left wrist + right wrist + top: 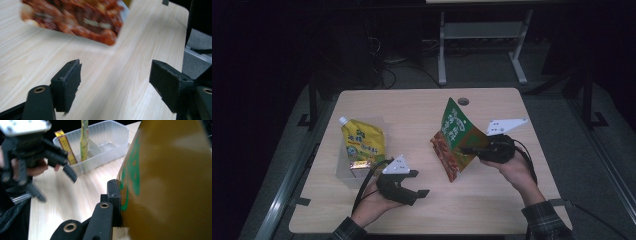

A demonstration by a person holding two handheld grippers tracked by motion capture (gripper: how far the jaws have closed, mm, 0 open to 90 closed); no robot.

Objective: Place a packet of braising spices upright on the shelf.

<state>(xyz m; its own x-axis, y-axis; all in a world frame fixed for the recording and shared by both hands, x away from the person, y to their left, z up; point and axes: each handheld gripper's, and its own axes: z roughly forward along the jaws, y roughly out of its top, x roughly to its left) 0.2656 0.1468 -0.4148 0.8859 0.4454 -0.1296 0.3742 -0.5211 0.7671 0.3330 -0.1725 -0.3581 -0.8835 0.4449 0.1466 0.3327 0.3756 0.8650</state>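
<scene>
The snack bag (456, 134) is a flat, glossy foil pouch: green across its upper part with pale lettering, and a reddish-brown photo of food over the lower part, ending in a rounded corner. In the right gripper view its back (172, 180) shows as plain mustard-gold with green characters. It stands tilted above the wooden worktop (492, 195), its top corner pointing to about 12 o'clock and its lower corner toward 6 o'clock, a little right of the worktop's centre.

The right hand-held gripper (472, 149) is clenched on the bag's edge at roughly 3 o'clock of the bag; one black jaw presses flat against the gold face. The left hand-held gripper (418, 184) sits at about 8 o'clock from the bag, near the front edge, released: its jaws stand wide apart over bare wood with nothing between them, and the bag's food-printed corner (75, 18) hangs beyond them.

Count: one snack bag, two hand-held grippers, one clear plastic tray (343, 169) at about 9 o'clock on the worktop, one yellow spouted pouch (362, 142) with a white cap standing in it, and one small yellow-and-red box (65, 146) beside that pouch in the tray.
</scene>
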